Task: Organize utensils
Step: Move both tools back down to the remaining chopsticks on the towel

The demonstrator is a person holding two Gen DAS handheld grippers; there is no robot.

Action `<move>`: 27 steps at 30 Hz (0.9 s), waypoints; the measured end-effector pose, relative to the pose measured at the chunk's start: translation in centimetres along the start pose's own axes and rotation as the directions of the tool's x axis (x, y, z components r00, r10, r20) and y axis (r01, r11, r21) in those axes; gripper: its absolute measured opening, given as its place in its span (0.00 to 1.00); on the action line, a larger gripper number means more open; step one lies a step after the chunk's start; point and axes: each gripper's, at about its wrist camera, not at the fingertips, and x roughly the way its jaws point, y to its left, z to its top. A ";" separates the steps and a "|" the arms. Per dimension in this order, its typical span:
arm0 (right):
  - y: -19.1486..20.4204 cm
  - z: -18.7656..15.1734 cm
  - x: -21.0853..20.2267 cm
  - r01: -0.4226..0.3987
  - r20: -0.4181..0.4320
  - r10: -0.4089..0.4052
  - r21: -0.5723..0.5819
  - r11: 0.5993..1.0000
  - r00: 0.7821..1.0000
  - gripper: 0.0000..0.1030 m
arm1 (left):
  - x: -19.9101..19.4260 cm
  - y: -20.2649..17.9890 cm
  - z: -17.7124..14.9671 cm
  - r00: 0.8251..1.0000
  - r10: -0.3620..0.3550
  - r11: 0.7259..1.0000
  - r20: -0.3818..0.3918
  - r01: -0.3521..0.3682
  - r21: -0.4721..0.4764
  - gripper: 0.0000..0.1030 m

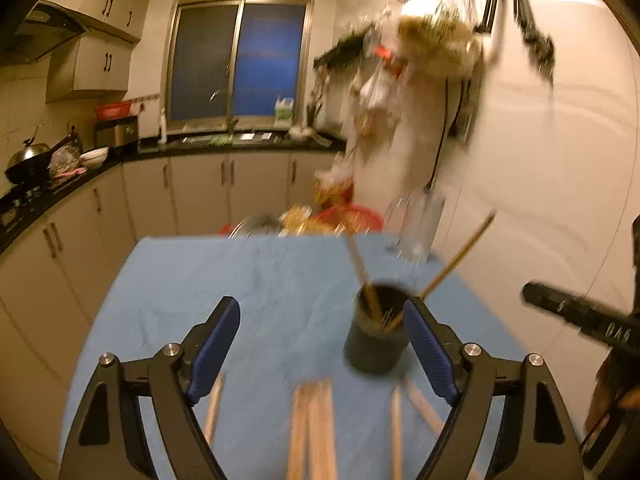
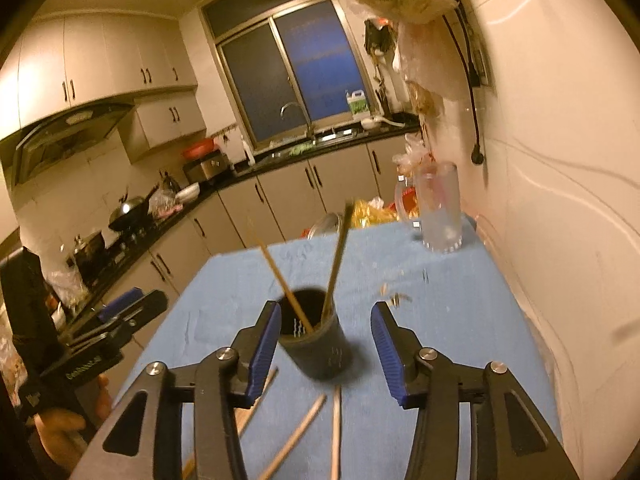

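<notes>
A dark round holder (image 1: pixel 374 336) stands on the blue cloth (image 1: pixel 240 272) with two chopsticks (image 1: pixel 456 260) leaning out of it. Several loose chopsticks (image 1: pixel 312 428) lie on the cloth in front of it, blurred. My left gripper (image 1: pixel 322 308) is open with nothing between its pads; the holder sits just ahead of its right finger. In the right wrist view the holder (image 2: pixel 316 344) and its chopsticks (image 2: pixel 338 256) show just beyond my right gripper (image 2: pixel 327 312), which is open and not touching them. More loose chopsticks (image 2: pixel 336 432) lie below it.
A clear glass mug (image 2: pixel 440 216) stands at the far right of the cloth (image 2: pixel 460 300), near the white wall. Bags and a red basin (image 1: pixel 352 216) crowd the table's far end. Kitchen counters run along the left. The left gripper (image 2: pixel 132 308) shows at the left.
</notes>
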 end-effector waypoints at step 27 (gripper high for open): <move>-1.7 -8.4 11.2 -0.030 -0.386 0.019 -0.023 0.999 0.922 0.39 | 10.6 5.0 -6.7 0.905 -0.050 0.996 -0.422 0.016 -0.084 0.57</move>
